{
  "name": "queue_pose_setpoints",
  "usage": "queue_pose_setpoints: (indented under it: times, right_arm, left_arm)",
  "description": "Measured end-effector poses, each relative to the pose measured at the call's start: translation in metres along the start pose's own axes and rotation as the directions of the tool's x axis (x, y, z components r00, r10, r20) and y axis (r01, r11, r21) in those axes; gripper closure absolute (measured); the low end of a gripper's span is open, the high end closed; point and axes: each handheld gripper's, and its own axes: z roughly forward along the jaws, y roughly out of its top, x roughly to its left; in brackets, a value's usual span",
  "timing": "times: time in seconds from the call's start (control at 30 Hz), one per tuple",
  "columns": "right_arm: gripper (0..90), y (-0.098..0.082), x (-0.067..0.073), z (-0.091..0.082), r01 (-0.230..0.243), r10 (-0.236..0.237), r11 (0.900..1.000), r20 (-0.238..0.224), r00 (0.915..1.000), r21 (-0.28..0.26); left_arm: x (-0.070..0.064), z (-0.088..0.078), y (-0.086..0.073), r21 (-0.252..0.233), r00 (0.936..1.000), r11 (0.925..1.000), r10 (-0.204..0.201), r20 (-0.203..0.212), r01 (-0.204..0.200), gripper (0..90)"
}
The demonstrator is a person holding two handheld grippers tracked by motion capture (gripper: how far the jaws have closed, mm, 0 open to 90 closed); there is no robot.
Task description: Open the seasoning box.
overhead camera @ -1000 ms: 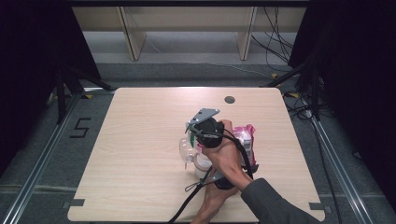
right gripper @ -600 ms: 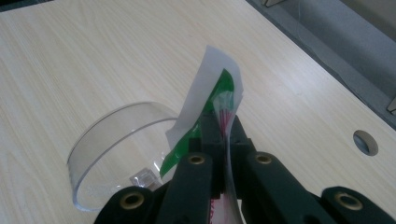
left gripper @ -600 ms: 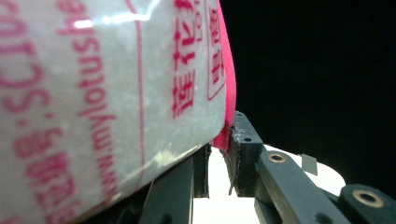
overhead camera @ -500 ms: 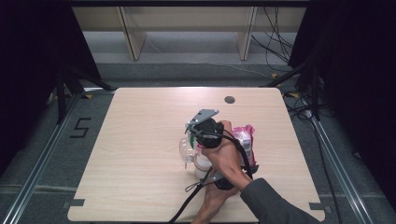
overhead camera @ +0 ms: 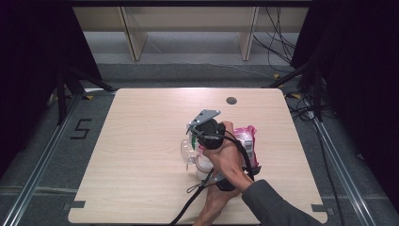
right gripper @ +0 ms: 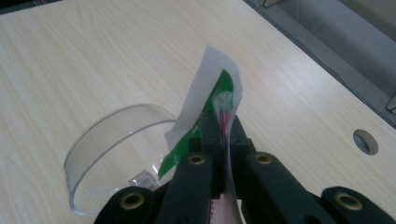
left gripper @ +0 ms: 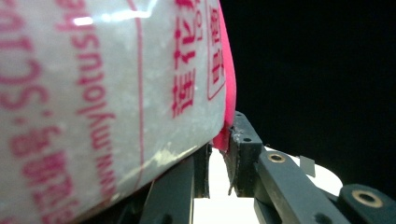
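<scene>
1. We see a pale wooden table with a small round hole near its far edge; everything in hand sits right of its middle.
2. On the table lies a pink and white printed plastic bag, just beside the person's right hand. In the left gripper view this bag looms close: translucent white with pink lettering and a bright pink edge, detail the high view cannot give.
3. A clear, round plastic container stands on the table, touching the cluster of hands; the right gripper view shows its open curved rim just beside the jaws.
4. The right gripper has its jaws pressed together on a small sachet, white with a green patch and thin red lines, held above the container.
5. The left gripper pinches the bag's pink edge between its jaws, a narrow gap below.
</scene>
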Motion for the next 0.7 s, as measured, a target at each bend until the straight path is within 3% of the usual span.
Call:
queue_pose_setpoints:
  times: [0.03, 0.13, 0.17, 0.7]
  right_arm:
    - [90.0, -0.0001, 0.001, -0.0004, -0.013, 0.013, 1.0, -0.004, 0.9999, 0.002]
    - [90.0, 0.0, 0.0004, 0.0004, 0.008, -0.008, 1.0, 0.002, 1.0, 0.005]
    - [90.0, 0.0007, 0.0019, -0.0007, 0.001, -0.001, 1.0, -0.002, 1.0, -0.003]
    - [90.0, 0.0029, 0.0042, 0.0001, 0.015, -0.015, 1.0, 0.009, 0.9998, 0.008]
  left_arm:
    - [0.0001, 0.0002, -0.0001, -0.001, 1.0, 1.0, 0.001, 0.004, -0.001, 80.4]
    - [0.001, -0.0014, -0.0009, 0.015, 0.9997, 0.9997, -0.021, -0.01, 0.021, 80.4]
    - [0.0046, -0.0046, 0.0, 0.053, 0.9997, 0.9984, 0.022, -0.005, -0.022, 80.4]
    - [0.0047, -0.0041, 0.0015, 0.047, 0.9998, 0.9987, 0.019, 0.002, -0.019, 80.5]
